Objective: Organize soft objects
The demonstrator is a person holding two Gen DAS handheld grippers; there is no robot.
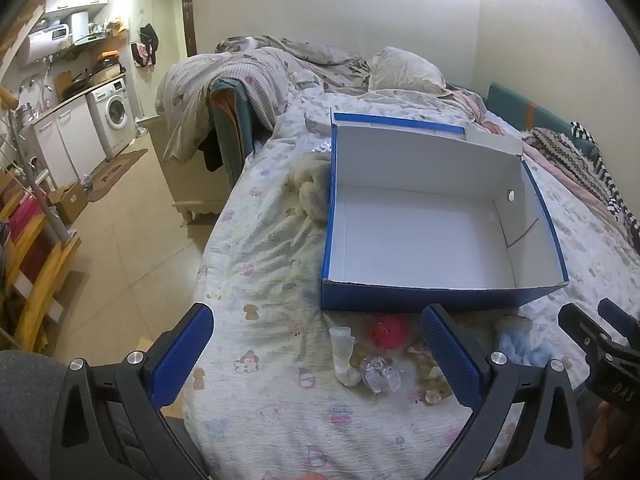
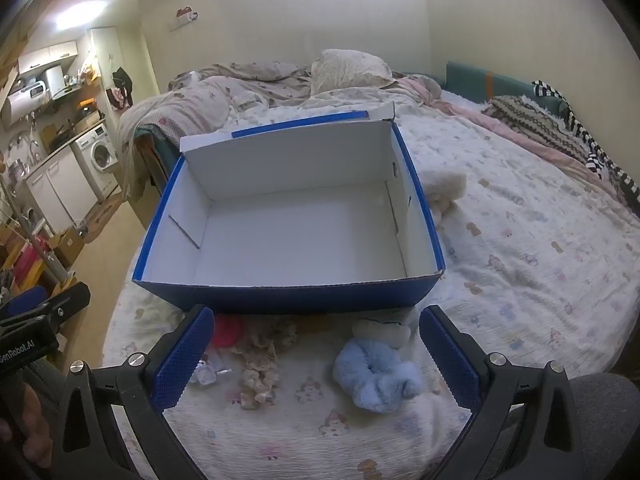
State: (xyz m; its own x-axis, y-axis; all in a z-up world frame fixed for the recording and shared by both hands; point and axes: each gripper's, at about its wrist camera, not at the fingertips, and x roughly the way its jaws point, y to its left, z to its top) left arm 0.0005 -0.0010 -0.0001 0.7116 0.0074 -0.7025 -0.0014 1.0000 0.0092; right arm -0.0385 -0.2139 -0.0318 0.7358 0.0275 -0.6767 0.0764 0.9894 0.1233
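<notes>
An empty blue box with white inside (image 1: 420, 236) (image 2: 296, 236) stands on the bed. In front of it lie soft things: a red plush ball (image 1: 387, 332) (image 2: 226, 330), a white sock (image 1: 345, 356), a clear crinkly item (image 1: 380, 374) (image 2: 208, 374), a beige frilly scrunchie (image 2: 260, 360) and a light blue fluffy scrunchie (image 2: 376, 372) (image 1: 520, 346). A cream plush (image 1: 312, 188) (image 2: 444, 188) lies beside the box. My left gripper (image 1: 318, 360) is open and empty above the sock and ball. My right gripper (image 2: 316, 360) is open and empty over the scrunchies.
The bed (image 2: 540, 240) has a patterned sheet, rumpled quilts and a pillow (image 1: 404, 68) at the back. To the left the bed edge drops to a tiled floor (image 1: 120, 240), with a washing machine (image 1: 112, 116) and a yellow rack (image 1: 36, 272).
</notes>
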